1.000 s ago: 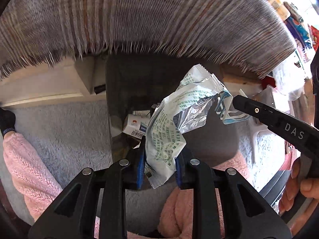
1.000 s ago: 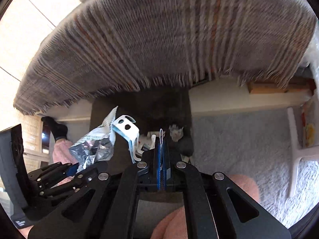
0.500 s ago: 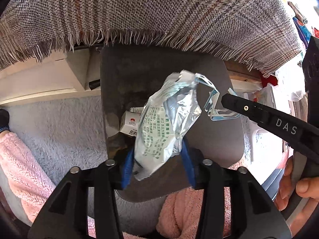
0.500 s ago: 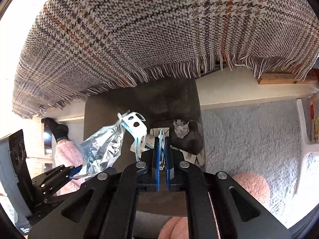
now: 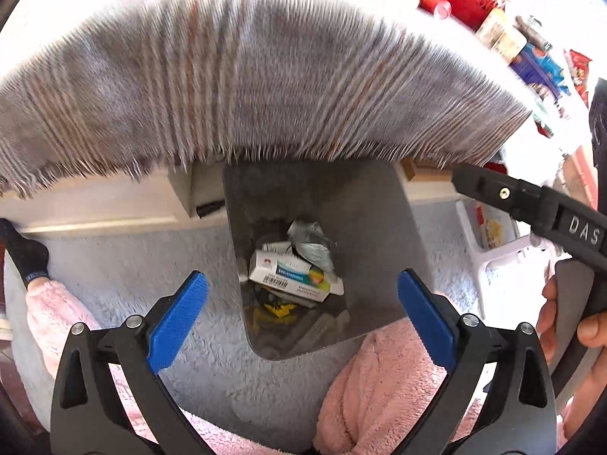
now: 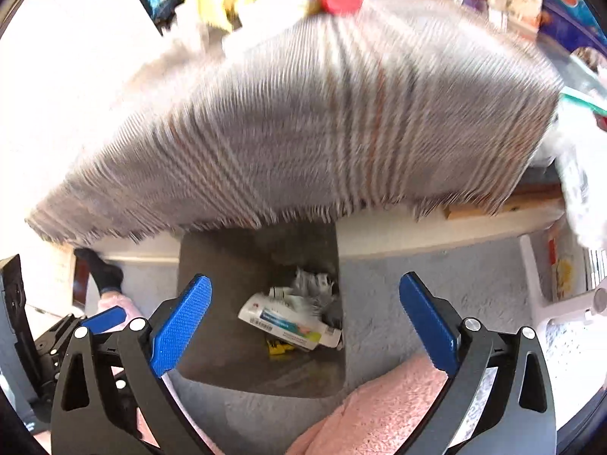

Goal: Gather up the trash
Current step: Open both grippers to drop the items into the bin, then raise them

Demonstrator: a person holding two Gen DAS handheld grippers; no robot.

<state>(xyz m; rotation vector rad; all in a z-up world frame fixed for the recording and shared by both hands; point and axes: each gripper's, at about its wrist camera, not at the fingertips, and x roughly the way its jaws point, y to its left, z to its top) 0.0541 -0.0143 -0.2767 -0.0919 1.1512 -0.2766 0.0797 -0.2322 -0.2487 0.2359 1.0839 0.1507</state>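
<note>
A grey trash bin (image 5: 379, 204) stands on the carpet below the table edge; it also shows in the right wrist view (image 6: 212, 265). Inside lie a white medicine box (image 5: 296, 276), a crumpled silver foil wrapper (image 5: 311, 242) and yellow scraps (image 5: 277, 309). The box (image 6: 288, 326) and wrapper (image 6: 311, 284) show in the right wrist view too. My left gripper (image 5: 301, 318) is open and empty above the bin. My right gripper (image 6: 303, 322) is open and empty above the bin; its finger also crosses the left wrist view (image 5: 531, 201).
A plaid fringed tablecloth (image 5: 246, 76) hangs over the table edge just beyond the bin. Clutter sits on the table at the far right (image 5: 493, 30). Light grey carpet (image 5: 132, 265) surrounds the bin. Pink-sleeved legs (image 5: 379, 386) are below. A white stool (image 6: 546, 303) stands right.
Both grippers opened. The foil wrapper dropped from the left gripper into the bin, and the blue-and-white piece left the right gripper. Both views tilted up, blurring the cloth.
</note>
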